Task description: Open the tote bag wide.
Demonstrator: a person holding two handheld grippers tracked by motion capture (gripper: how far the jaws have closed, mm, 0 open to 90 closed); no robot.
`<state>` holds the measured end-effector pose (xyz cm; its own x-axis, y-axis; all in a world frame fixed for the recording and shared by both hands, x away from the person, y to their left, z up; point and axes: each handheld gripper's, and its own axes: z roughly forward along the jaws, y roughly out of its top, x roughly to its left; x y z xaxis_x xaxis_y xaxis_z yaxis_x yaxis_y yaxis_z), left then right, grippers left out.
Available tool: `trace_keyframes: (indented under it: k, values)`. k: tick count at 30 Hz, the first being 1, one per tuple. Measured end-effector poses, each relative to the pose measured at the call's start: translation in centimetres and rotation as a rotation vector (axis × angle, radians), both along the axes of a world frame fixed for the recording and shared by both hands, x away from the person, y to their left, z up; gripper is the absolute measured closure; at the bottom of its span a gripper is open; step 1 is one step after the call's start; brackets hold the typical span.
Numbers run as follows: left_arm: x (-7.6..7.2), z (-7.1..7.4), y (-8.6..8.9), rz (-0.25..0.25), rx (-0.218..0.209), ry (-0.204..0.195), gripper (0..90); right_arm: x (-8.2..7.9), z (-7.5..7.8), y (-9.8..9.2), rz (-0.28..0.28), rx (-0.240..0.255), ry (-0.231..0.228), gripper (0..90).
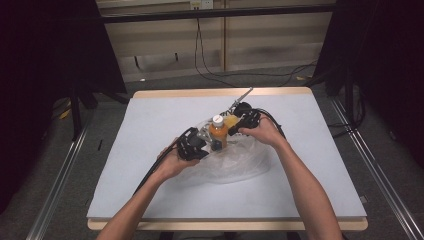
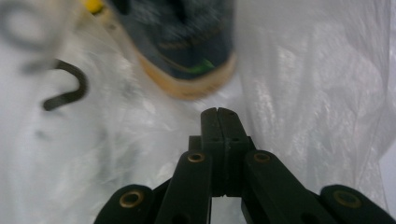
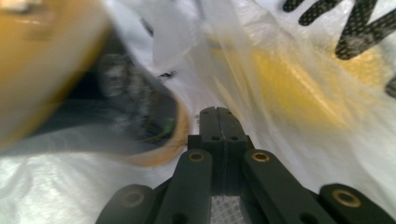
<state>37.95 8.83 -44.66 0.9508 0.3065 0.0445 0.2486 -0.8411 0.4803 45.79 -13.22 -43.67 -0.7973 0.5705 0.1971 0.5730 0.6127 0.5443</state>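
Here the orange bottle (image 1: 218, 131) stands on the clear plastic bag (image 1: 240, 162) mid-desk (image 1: 150, 115), between both tongs. Left tongs (image 2: 218, 112) and right tongs (image 3: 216, 111) are pressed together, gripping nothing, tips against the bag

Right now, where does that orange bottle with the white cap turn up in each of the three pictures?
High view: the orange bottle stands upright mid-table, between the two grippers, on the clear plastic bag.
Left gripper view: its dark-labelled lower part and orange base fill the top centre, blurred, beyond the shut jaws.
Right gripper view: it lies across the upper left, blurred, orange with a dark label.
Shared landmark: the crinkled clear plastic bag around it.
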Motion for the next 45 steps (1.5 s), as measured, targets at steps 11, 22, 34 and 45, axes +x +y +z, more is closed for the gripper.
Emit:
trace_keyframes:
  k: [11,22,34,45]
  values:
    - [-5.1,-1.0,-1.3,-0.129,0.044,-0.016,90.0,2.5,-2.5,2.1,0.0,-0.125,0.068,90.0]
    - [-9.9,-0.7,-1.6,-0.255,0.076,-0.027,90.0,6.3,-2.3,3.6,-0.057,-0.219,0.088,90.0]
    - [-12.7,-0.5,-1.1,-0.329,0.071,-0.019,90.0,8.8,-2.4,3.5,-0.226,-0.268,0.019,90.0]
    - [-13.8,-0.6,-0.6,-0.336,0.037,0.0,90.0,9.8,-2.6,2.9,-0.316,-0.297,-0.03,90.0]
